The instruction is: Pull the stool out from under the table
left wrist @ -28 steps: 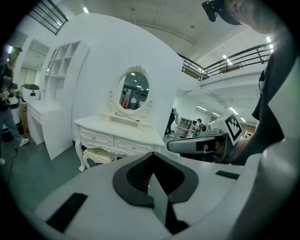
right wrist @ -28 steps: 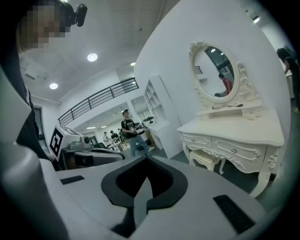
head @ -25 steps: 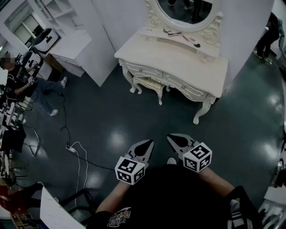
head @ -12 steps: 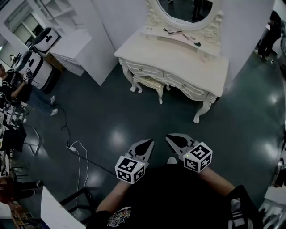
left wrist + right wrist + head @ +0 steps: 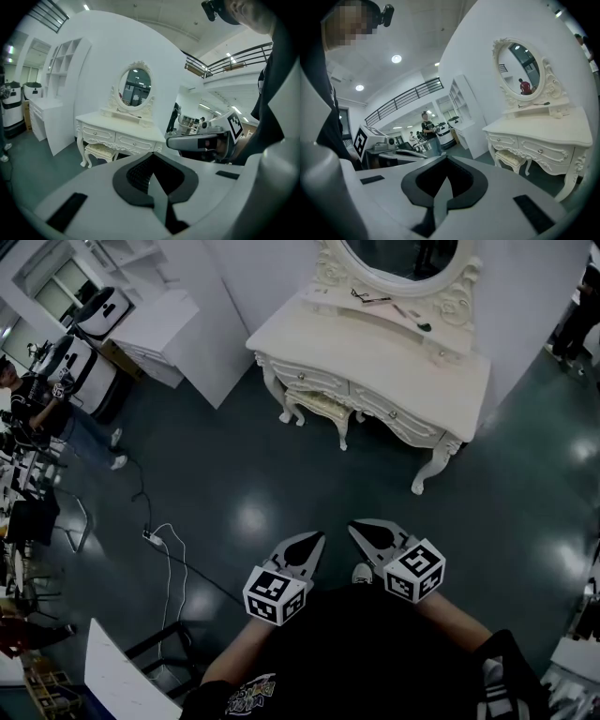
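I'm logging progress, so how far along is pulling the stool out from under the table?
Done: nothing; the stool sits tucked under the table. In hand: nothing; left gripper and right gripper are shut, empty, well short of it. Left: approach, grip the stool, pull it out.

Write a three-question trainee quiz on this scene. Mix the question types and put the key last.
1. True or false: the stool stands out on the open floor right beside the claws.
2. Pick one. The left claw is: A open; B shut on the stool; C shut and empty.
3. Short answer: what does the right claw hold?

Key: 1 false, it sits partly under the table; 2 C; 3 nothing, it is shut and empty.
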### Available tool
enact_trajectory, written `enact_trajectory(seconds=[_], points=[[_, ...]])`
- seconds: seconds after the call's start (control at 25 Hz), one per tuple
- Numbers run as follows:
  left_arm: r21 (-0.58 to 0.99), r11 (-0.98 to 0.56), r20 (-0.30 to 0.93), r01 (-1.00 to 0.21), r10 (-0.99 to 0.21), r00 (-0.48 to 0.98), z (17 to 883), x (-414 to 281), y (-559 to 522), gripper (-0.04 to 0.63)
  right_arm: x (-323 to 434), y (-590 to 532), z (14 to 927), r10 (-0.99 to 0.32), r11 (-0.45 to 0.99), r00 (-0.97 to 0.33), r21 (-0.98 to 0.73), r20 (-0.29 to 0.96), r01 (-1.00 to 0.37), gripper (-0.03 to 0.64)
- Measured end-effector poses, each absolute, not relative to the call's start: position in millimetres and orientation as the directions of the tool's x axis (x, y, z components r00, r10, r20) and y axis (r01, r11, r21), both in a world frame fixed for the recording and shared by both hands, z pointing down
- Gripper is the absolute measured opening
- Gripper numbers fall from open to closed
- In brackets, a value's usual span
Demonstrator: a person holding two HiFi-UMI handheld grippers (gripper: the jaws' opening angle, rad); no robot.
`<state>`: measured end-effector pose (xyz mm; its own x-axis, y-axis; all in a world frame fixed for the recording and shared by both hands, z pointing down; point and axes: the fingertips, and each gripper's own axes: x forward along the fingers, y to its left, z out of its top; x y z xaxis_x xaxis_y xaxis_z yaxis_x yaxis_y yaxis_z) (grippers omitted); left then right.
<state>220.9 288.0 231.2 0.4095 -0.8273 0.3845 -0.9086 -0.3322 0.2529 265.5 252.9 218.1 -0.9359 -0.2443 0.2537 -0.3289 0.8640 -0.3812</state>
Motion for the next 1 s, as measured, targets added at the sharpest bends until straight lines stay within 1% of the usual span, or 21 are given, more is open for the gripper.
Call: enact_trajectory(seconds=[0.2,0.36,0.68,1.0], points=[[0.258,-0.294,0.394,-0.92,-0.837,0.379,235,210,290,0.008,261,252,222,-0.228,0.861,-0.94,-0.397,0.254,-0.317,0.028],[0.264,-0.272,0.392,-0.925,-0.846,0.361,239,183,289,0.008,245,248,228,-0.241,0.854,-0.934,-0.4,0.262,-0.332,0.028],[0.29,-0.325,0.382,-0.9,-0.823,0.42,240,103,275,0.008,181,227,223,-0.352,0.81,-0.898,-0.395,0.264,-0.433,0.028],[0.308,-0.381,0.382,-0.872,-0.79,0.48,246,24,258,0.008,124,213,223,-0.444,0.762,-0.844,-0.369,0.299,-0.532,0.028]])
